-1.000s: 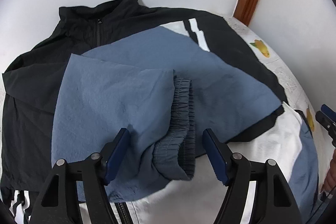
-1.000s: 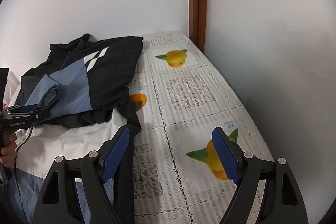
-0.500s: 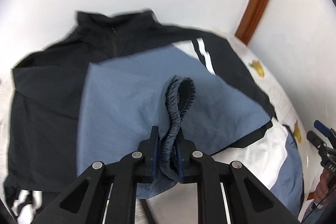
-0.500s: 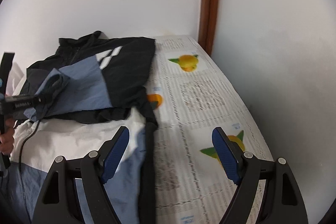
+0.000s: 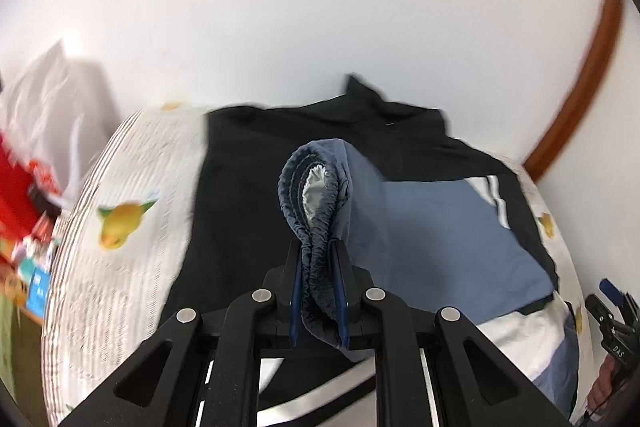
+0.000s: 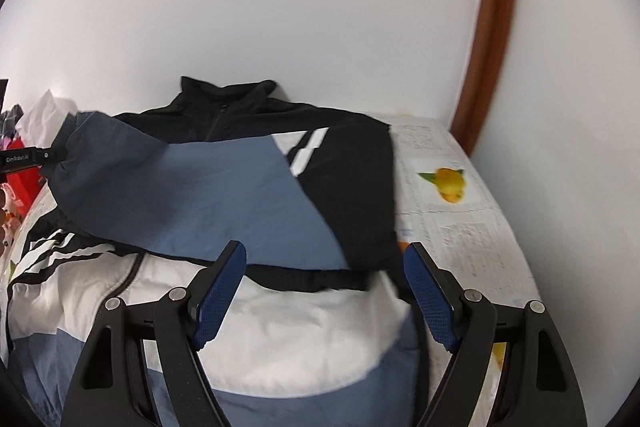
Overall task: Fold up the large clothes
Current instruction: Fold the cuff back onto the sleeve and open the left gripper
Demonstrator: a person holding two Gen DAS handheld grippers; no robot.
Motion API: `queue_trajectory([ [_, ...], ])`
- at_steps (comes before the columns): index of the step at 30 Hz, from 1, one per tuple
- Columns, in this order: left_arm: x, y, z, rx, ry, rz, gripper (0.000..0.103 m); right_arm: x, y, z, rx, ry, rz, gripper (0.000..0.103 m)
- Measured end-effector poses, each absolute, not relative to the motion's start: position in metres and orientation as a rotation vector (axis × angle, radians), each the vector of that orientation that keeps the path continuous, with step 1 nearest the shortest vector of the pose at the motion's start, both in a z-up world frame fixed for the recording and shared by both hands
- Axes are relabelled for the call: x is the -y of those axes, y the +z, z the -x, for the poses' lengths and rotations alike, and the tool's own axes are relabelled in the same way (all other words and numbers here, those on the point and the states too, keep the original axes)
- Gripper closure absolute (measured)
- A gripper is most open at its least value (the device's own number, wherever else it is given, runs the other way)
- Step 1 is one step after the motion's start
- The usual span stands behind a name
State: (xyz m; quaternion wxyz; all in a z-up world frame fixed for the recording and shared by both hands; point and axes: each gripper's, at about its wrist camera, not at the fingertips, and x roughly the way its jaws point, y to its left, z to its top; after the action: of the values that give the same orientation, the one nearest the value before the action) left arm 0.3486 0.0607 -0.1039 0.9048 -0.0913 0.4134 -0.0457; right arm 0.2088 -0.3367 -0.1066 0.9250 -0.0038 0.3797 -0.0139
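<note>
A black, blue and white zip jacket [image 6: 256, 195] lies front up on the table, collar towards the wall; it also shows in the left wrist view [image 5: 448, 227]. My left gripper [image 5: 319, 291] is shut on the blue elastic sleeve cuff [image 5: 316, 195] and holds it lifted over the jacket's left side. In the right wrist view the left gripper [image 6: 52, 155] holds the raised sleeve at far left. My right gripper [image 6: 326, 291] is open and empty, just above the white panel near the jacket's right hem.
A lace tablecloth with printed lemons [image 6: 452, 183] covers the table [image 5: 132, 259]. White walls and a brown wooden post [image 6: 492, 27] stand behind and right. A white bag and red packages [image 5: 28, 187] sit off the table's left end.
My left gripper closed on the sleeve cuff, lifted it and carried it left across the jacket. My right gripper swung left from the bare tablecloth to over the jacket's hem.
</note>
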Motion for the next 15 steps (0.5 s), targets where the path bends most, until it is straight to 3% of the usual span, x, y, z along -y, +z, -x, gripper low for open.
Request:
queue_trajectory([
  [8, -0.097, -0.143, -0.351, -0.949, -0.003, 0.226, 0.085, 0.322, -0.125, -0.22, -0.826, -0.023, 0.035, 0.023],
  [15, -0.104, -0.137, -0.332, -0.923, 0.032, 0.197, 0.085, 0.319, -0.134, -0.211, -0.855, -0.041, 0.054, 0.023],
])
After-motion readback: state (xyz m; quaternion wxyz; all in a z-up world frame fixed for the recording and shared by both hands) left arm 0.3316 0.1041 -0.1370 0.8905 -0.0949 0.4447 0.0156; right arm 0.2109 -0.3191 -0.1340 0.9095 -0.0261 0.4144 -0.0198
